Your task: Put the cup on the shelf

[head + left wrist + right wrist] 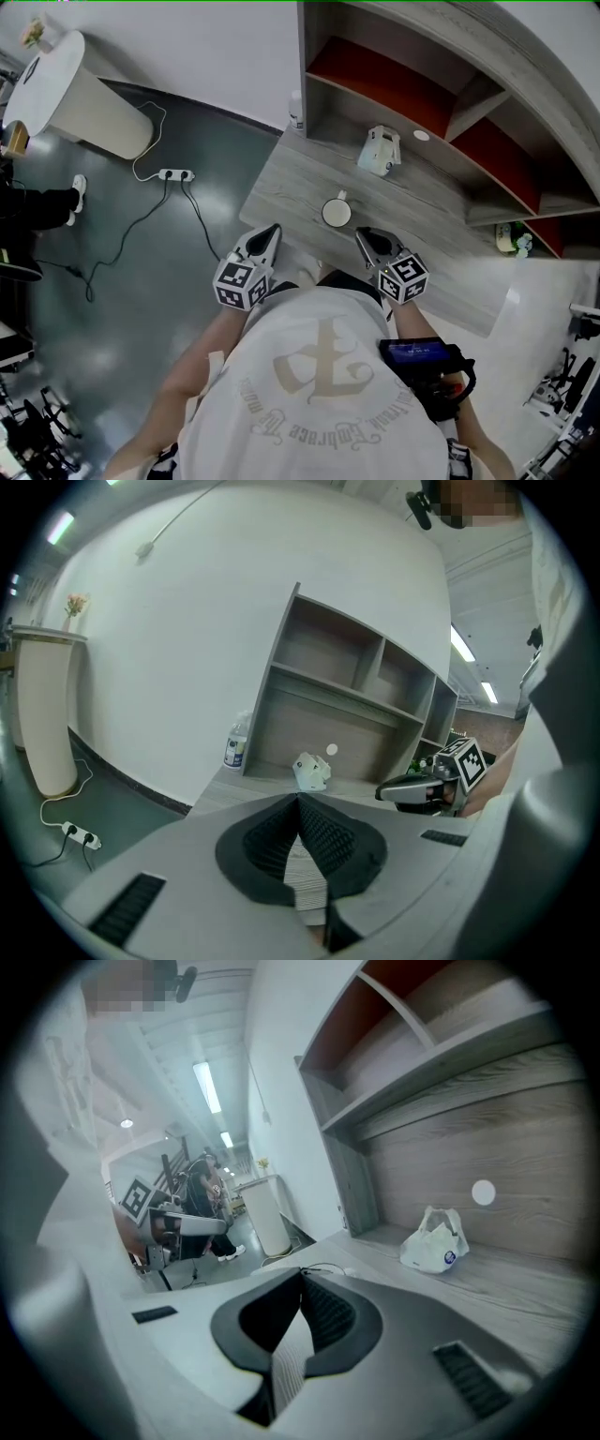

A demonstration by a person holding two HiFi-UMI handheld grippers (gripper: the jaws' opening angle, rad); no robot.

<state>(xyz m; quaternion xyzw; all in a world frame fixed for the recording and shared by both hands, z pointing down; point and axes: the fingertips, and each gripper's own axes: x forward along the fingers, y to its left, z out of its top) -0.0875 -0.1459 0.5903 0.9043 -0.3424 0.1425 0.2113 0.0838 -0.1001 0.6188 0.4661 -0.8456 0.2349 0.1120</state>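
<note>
A white cup (336,212) stands on the grey wooden table (281,187), in front of the shelf unit (487,98). My left gripper (269,232) hovers at the table's near edge, left of the cup, jaws together and empty. Right of the cup is my right gripper (364,235), also shut with nothing in it. Both tips stay clear of the cup. In the left gripper view the left gripper (300,803) points at the shelf (347,714). The right gripper (302,1274) faces along the table. Neither gripper view shows the cup.
A white plastic bag (380,150) lies at the back of the table under the shelf. A water bottle (296,111) stands at the shelf's left end. On the floor to the left are a power strip (175,174) with cables and a white pedestal (75,94).
</note>
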